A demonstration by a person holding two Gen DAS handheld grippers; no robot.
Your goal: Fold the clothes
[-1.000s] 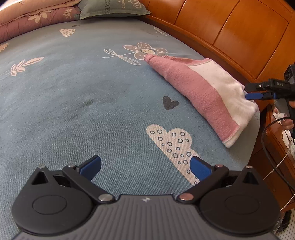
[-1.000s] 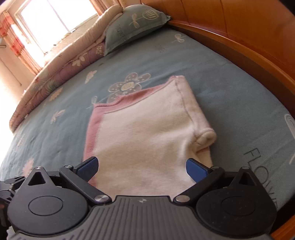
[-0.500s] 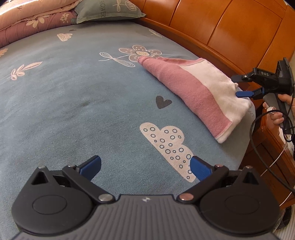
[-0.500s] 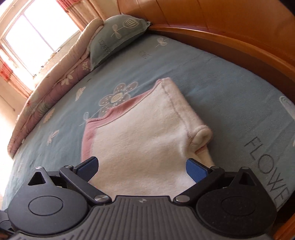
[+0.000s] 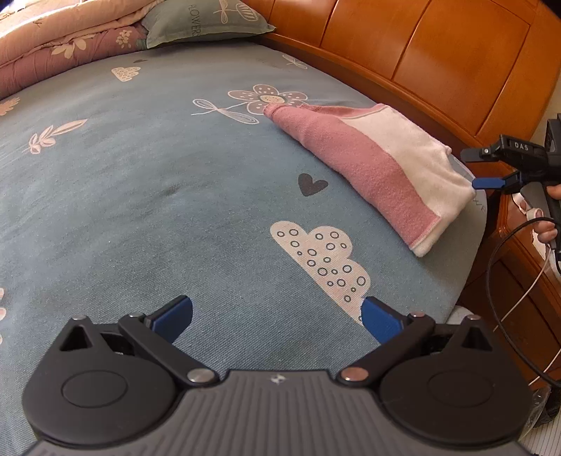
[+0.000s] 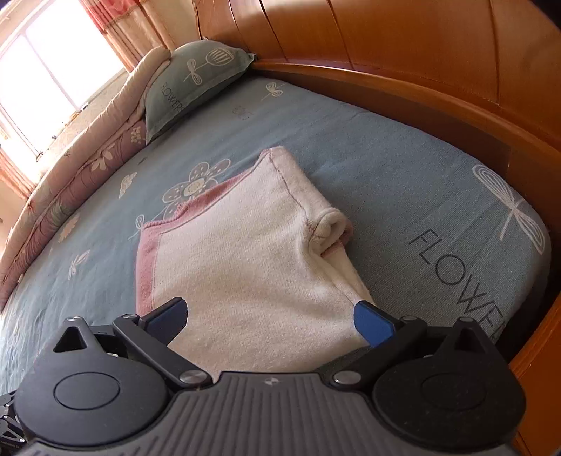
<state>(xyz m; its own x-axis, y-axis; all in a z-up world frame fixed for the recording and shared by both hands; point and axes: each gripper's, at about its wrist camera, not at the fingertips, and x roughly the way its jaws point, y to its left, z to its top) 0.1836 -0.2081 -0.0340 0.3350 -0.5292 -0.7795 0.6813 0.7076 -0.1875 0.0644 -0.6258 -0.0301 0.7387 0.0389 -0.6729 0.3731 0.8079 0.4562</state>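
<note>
At the far left, a rolled quilt (image 5: 52, 45) lies along the edge of the bed, with a green pillow (image 5: 203, 21) beside it against the wooden headboard (image 5: 438, 52). The blue sheet (image 5: 140, 193) is printed with flowers, a heart and a cloud. The left gripper (image 5: 277, 315) hovers low over the near part of the sheet with its jaws wide apart and nothing between them; the cloud print lies just beyond its right finger. Further right, the folded garment (image 5: 378, 165), pink and white, lies flat on the sheet near the right edge of the bed, close to the headboard. The right gripper (image 6: 270, 315) sits at the near end of the garment, its jaws spread wide, one finger over each side of the white cloth, gripping nothing. In the left wrist view, a hand (image 5: 547, 224) holds that gripper beyond the right edge of the bed, with a black cable (image 5: 491, 280) hanging below it.
</note>
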